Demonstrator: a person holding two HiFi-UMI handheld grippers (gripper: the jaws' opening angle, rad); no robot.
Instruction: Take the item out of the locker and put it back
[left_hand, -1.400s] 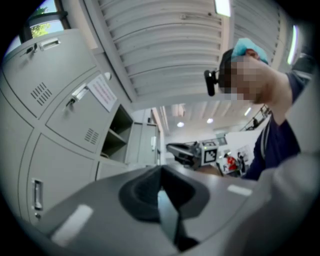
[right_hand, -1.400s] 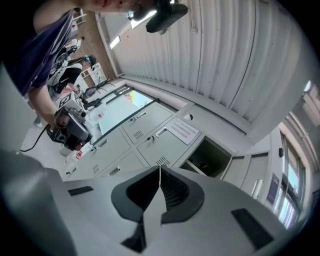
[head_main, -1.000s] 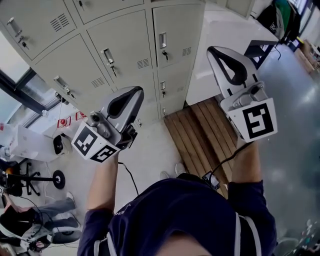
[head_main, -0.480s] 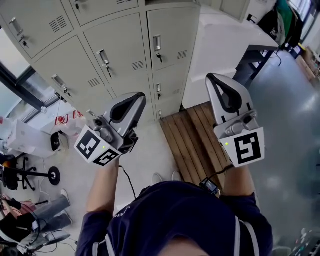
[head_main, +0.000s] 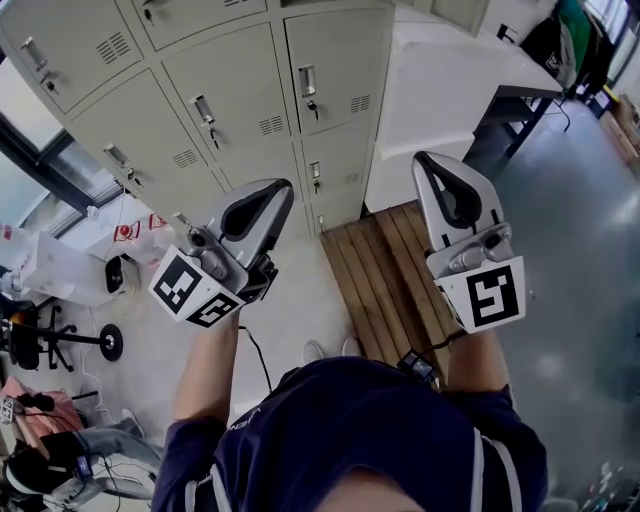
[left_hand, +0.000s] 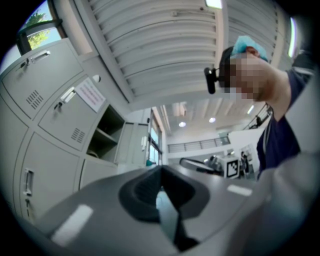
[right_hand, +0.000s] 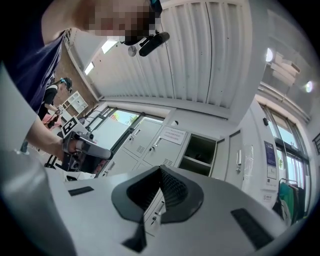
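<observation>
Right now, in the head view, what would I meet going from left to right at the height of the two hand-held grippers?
left hand-held gripper → wooden slat platform → right hand-held gripper → shiny grey floor

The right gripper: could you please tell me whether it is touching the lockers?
Apart. The right gripper view shows the right gripper with its jaws shut on nothing, and the lockers standing clear beyond its tips.

Your left gripper (left_hand: 161, 171) tilts up toward the grey lockers (left_hand: 45, 125), its jaws closed together with nothing between them. Beyond the tips, one locker compartment (left_hand: 106, 134) stands open.
</observation>
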